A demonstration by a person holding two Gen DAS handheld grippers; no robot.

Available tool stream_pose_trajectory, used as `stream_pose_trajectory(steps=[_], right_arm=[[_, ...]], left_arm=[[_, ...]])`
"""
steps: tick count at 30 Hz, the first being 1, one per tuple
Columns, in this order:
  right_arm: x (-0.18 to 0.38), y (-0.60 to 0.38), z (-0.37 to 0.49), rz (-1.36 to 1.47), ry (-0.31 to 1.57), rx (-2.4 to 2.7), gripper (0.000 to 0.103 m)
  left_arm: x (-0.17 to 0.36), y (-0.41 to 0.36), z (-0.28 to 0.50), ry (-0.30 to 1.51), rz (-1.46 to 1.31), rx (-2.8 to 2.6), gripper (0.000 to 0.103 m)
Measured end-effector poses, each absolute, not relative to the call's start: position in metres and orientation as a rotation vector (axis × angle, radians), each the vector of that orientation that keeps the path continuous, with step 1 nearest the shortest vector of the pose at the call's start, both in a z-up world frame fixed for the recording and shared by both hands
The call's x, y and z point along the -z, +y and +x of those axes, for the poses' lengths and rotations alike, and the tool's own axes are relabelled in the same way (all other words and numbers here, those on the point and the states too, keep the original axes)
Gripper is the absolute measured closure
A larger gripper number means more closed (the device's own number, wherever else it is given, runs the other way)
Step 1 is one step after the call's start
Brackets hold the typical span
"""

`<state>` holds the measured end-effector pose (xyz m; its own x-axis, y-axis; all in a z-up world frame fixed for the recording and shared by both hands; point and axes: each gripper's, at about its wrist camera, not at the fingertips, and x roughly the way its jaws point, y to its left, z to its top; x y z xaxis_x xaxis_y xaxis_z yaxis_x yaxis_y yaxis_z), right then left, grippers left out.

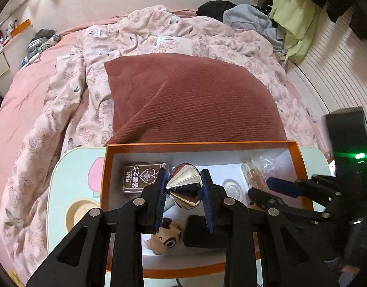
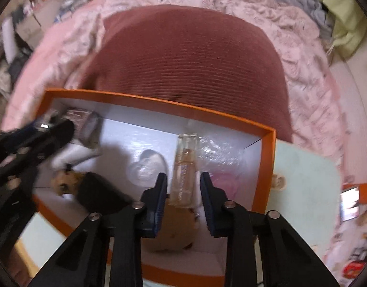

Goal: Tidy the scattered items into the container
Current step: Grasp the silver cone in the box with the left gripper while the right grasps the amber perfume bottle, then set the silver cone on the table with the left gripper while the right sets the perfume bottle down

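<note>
An orange box (image 1: 197,145) with a white inside sits on a pale lap table (image 1: 75,167). My left gripper (image 1: 183,186) hangs over it, shut on a shiny silver cone (image 1: 187,192). In the box lie a brown card pack (image 1: 142,177), a small plush toy (image 1: 164,239), a black block (image 1: 202,232), a clear glass heart (image 2: 147,167) and a slim clear bottle (image 2: 185,153). My right gripper (image 2: 183,181) points down above the bottle's near end, jaws close together and shut. The view is blurred, and the pads do not appear to press on the bottle. The right gripper (image 1: 258,186) also shows at the box's right side.
A dark red cushion (image 1: 190,98) lies just behind the box on a pink flowered quilt (image 1: 70,100). Clothes are heaped at the bed's far right (image 1: 252,16). A black device with a green light (image 1: 348,138) stands right of the table. Crinkled clear plastic (image 2: 217,150) fills the box's right corner.
</note>
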<state>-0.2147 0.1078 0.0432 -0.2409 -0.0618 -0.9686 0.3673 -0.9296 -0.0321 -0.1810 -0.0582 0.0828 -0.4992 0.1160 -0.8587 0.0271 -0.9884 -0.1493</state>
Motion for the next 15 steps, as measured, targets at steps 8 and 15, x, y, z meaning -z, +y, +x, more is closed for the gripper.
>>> stream_pose_trajectory(steps=[8, 15], right_arm=[[-0.087, 0.14, -0.185, 1.546, 0.163, 2.291, 0.086], [-0.117, 0.161, -0.088, 1.381, 0.05, 2.233, 0.086]], left_arm=[[-0.105, -0.077, -0.145, -0.285, -1.434, -2.684, 0.074], [-0.105, -0.08, -0.063, -0.368, -1.343, -2.589, 0.074]])
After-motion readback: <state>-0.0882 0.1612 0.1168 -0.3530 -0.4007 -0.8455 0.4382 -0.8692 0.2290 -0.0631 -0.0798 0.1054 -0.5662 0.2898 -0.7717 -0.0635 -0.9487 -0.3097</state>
